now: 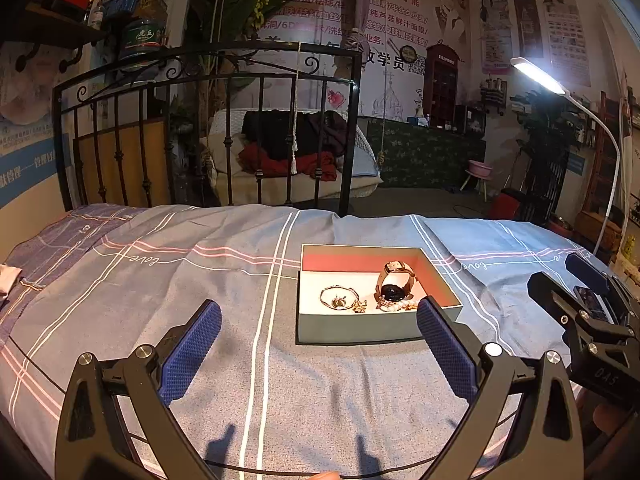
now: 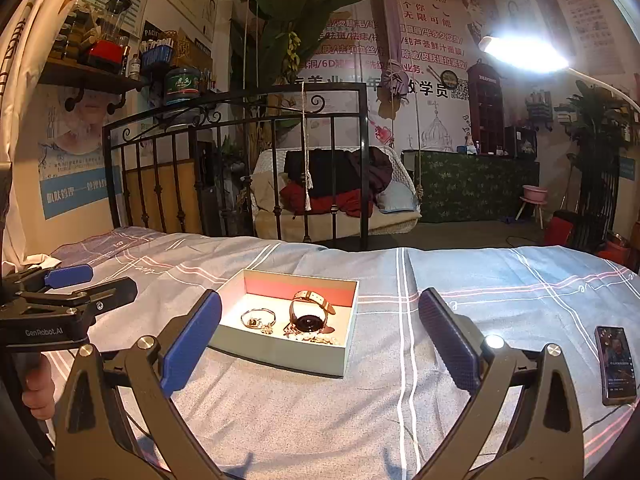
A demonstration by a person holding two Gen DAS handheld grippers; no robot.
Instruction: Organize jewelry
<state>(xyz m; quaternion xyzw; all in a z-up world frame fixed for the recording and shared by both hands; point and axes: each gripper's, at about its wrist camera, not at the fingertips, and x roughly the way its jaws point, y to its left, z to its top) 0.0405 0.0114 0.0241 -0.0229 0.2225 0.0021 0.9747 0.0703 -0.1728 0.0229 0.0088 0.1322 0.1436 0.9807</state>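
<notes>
Resting on a blue plaid bedsheet (image 1: 200,288), an open, lidless gift box (image 1: 360,328) with a pink inner wall and white floor holds the jewelry. A watch (image 1: 394,286) with a dark round face and tan strap stands on its edge toward the right half of the box; a thin gold bangle (image 1: 338,298) lies flat to its left. Small gold and pearl pieces (image 1: 394,305) sit clustered along the near wall, just below the watch. The left gripper (image 1: 318,344) hovers above the sheet in front of the box, its blue-padded fingers spread wide and holding nothing; the right-hand finger overlaps the box's near right corner in that view. The right gripper (image 2: 320,340) likewise stands wide open and empty, with the box (image 2: 280,354) between its fingers and nearer the left one. From the right wrist view the left gripper (image 2: 80,284) shows at the far left. A phone (image 2: 616,364) lies face up on the sheet well to the right. A lit lamp (image 2: 520,52) arcs over the bed, and a black iron bed frame (image 1: 208,80) rises behind.
</notes>
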